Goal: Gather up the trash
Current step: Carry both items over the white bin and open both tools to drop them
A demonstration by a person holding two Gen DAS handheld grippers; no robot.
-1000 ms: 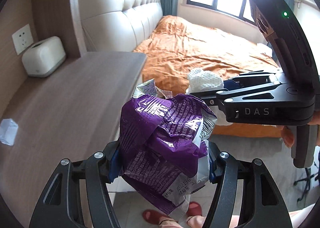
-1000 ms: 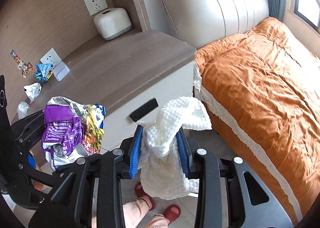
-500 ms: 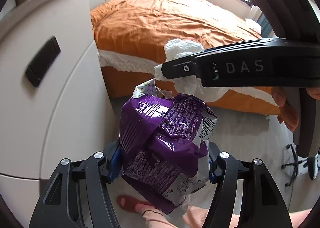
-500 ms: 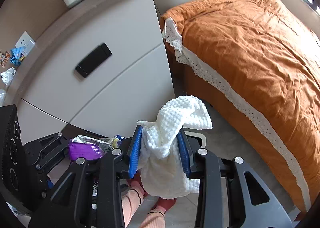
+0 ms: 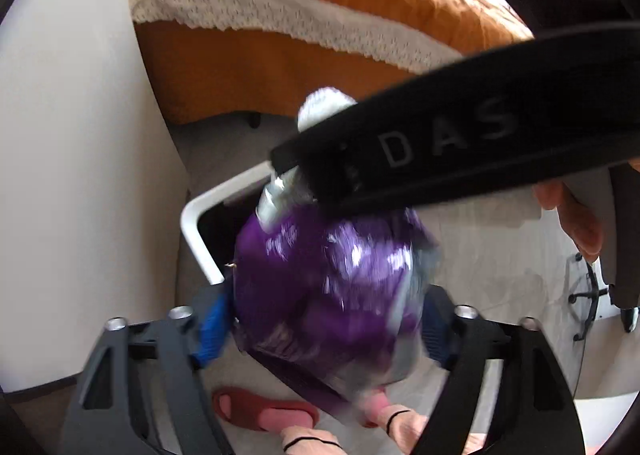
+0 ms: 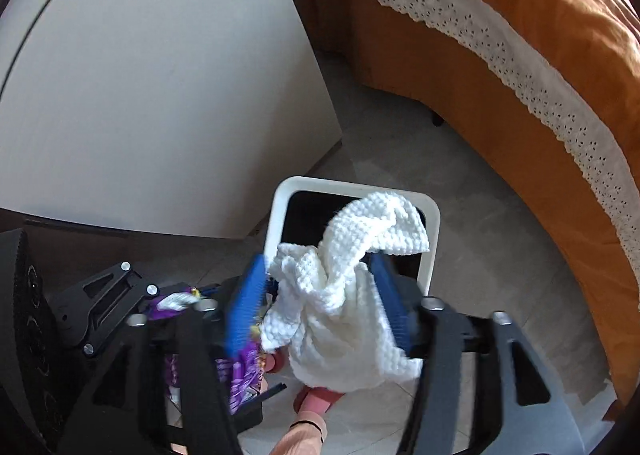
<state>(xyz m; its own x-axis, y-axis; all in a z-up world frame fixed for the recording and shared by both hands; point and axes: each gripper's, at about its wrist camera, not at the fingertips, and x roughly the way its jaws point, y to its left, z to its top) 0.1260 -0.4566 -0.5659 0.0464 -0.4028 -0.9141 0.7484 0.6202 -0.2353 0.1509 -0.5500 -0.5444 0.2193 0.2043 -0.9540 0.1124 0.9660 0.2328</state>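
Trash over the white bin [image 6: 276, 215]

Your left gripper [image 5: 322, 321] and right gripper [image 6: 320, 305] have just been opening; purple wrapper [image 5: 320, 279] and white cloth [image 6: 344, 287] sit loose between the spread jaws.

The letters "DAS" stand on the side of the right gripper [image 5: 348, 179]; the purple wrapper's [image 5: 332, 295] print is too blurred to read.
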